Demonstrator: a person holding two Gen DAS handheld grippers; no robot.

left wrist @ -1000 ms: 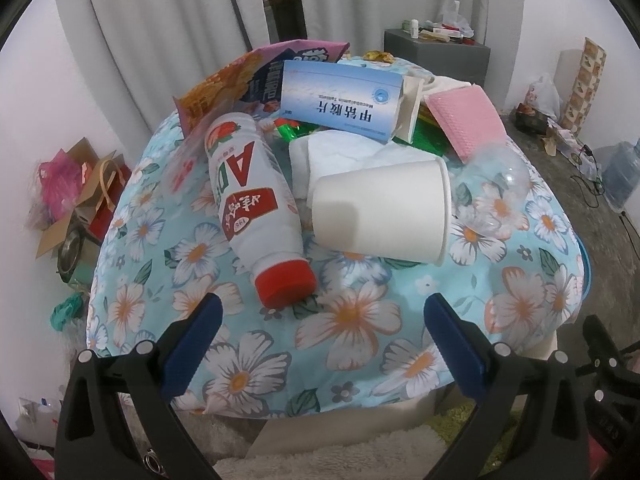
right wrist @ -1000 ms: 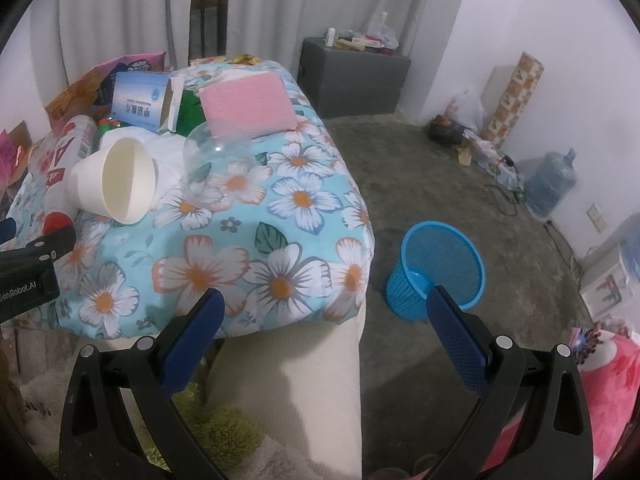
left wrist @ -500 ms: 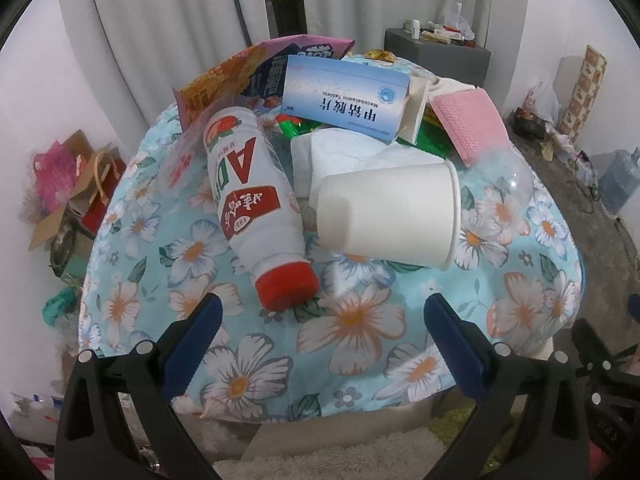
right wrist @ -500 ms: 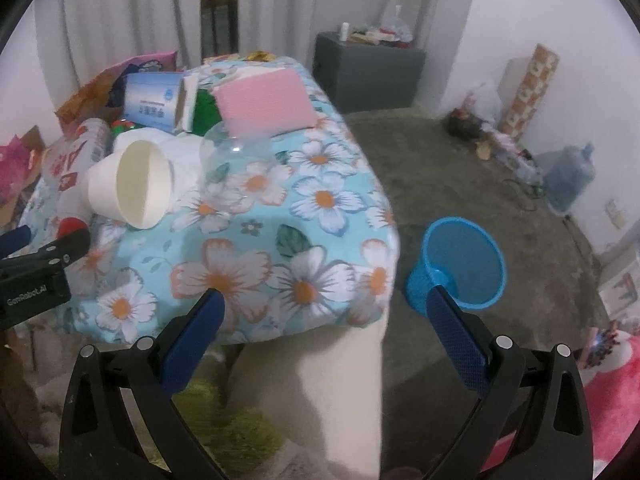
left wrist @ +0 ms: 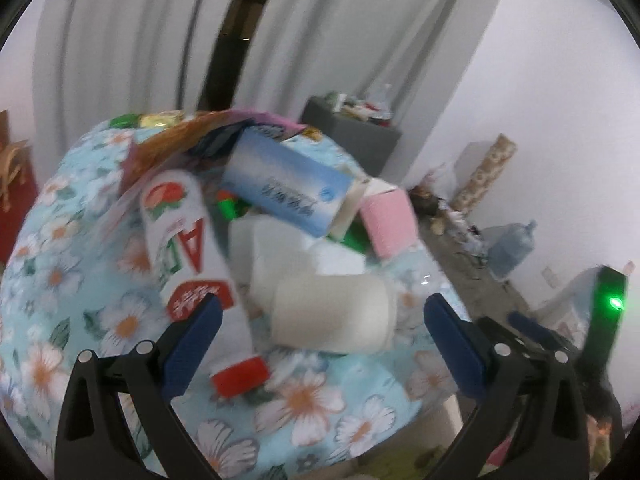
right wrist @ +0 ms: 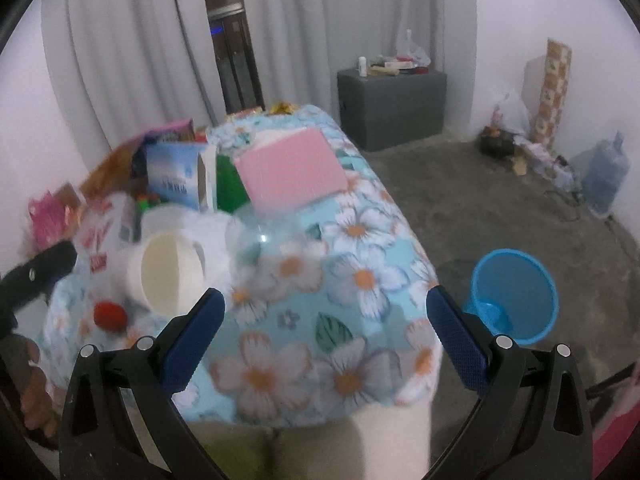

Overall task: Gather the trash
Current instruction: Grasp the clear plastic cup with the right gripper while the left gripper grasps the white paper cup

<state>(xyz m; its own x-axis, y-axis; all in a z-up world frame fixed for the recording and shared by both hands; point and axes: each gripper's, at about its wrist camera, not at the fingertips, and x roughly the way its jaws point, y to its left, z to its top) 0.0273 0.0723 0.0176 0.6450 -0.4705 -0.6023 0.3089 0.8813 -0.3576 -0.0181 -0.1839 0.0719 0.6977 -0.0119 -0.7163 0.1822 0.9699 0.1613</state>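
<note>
White paper is the nearest trash: a cup (left wrist: 334, 314) is lying on its side on the floral cloth (left wrist: 316, 404), its open mouth facing the right gripper's (right wrist: 326, 330) camera. Just beside it a white bottle (left wrist: 182, 236) with a red cap (left wrist: 240, 376) is lying lengthwise, cap toward the near edge. Behind them a blue box (left wrist: 286, 186), a pink pad (left wrist: 390, 224), a clear plastic dome (right wrist: 260, 236) and an orange wrapper (left wrist: 176, 146) are crowding the far part of the cloth, touching or overlapping one another.

The left gripper (left wrist: 322, 338) is hanging above the cup and bottle with its blue fingers (left wrist: 192, 346) spread wide, gripping nothing. The right gripper is hanging over the cloth's near edge, fingers (right wrist: 456, 344) likewise spread and empty.

A blue bin (right wrist: 514, 296) is standing on the grey floor to the right of the table, well apart from the trash. Both views are blurring slightly.
</note>
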